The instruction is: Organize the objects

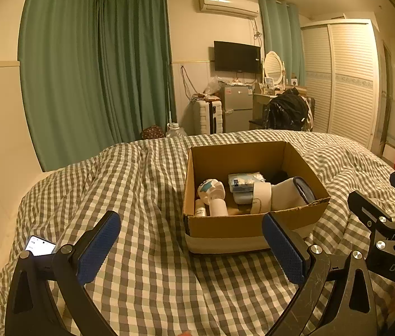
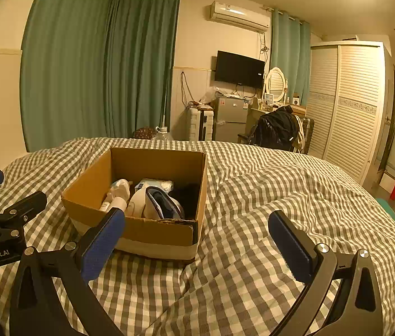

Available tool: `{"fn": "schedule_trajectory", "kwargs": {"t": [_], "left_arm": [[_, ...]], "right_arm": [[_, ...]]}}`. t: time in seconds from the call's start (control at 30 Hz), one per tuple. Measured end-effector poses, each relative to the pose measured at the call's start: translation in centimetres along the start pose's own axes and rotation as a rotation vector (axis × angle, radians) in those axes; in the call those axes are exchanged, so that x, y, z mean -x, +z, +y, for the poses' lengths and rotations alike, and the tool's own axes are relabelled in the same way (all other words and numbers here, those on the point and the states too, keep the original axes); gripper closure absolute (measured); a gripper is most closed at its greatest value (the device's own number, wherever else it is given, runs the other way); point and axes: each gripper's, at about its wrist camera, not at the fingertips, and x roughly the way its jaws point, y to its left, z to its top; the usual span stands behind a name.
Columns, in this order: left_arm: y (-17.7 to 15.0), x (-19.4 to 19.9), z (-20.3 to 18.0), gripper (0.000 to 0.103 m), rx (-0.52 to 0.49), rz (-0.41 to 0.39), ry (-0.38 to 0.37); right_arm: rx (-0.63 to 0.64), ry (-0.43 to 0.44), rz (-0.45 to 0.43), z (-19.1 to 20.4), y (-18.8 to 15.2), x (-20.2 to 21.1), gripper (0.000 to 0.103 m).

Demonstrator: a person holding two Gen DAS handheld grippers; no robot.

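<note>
An open cardboard box [image 1: 227, 225] stands on a checked bed cover [image 1: 147, 184]; it also shows in the right wrist view [image 2: 158, 231]. Inside lie a small white handheld fan [image 1: 211, 189], a small bottle [image 1: 200, 208], a blue-white packet [image 1: 243, 182] and a white roll with a dark-rimmed item [image 1: 287, 193]. My left gripper [image 1: 192, 247] is open and empty, just before the box's near wall. My right gripper [image 2: 197, 247] is open and empty, near the box's right front corner. Each gripper shows at the edge of the other's view.
A lit phone [image 1: 40, 245] lies on the cover at the left. Beyond the bed stand green curtains [image 1: 96, 70], a suitcase [image 1: 207, 116], a small fridge [image 1: 236, 107], a chair with black clothing [image 1: 287, 110] and a louvred wardrobe [image 1: 348, 81].
</note>
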Motion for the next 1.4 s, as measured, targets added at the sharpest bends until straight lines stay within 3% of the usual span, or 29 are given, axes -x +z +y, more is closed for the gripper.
{"fn": "schedule_trajectory", "kwargs": {"t": [1.4], "left_arm": [[-0.51,-0.54,0.24,0.000,0.001,0.013,0.001]], "right_arm": [[0.021,-0.007,0.009,0.59,-0.44,-0.31,0.000]]}}
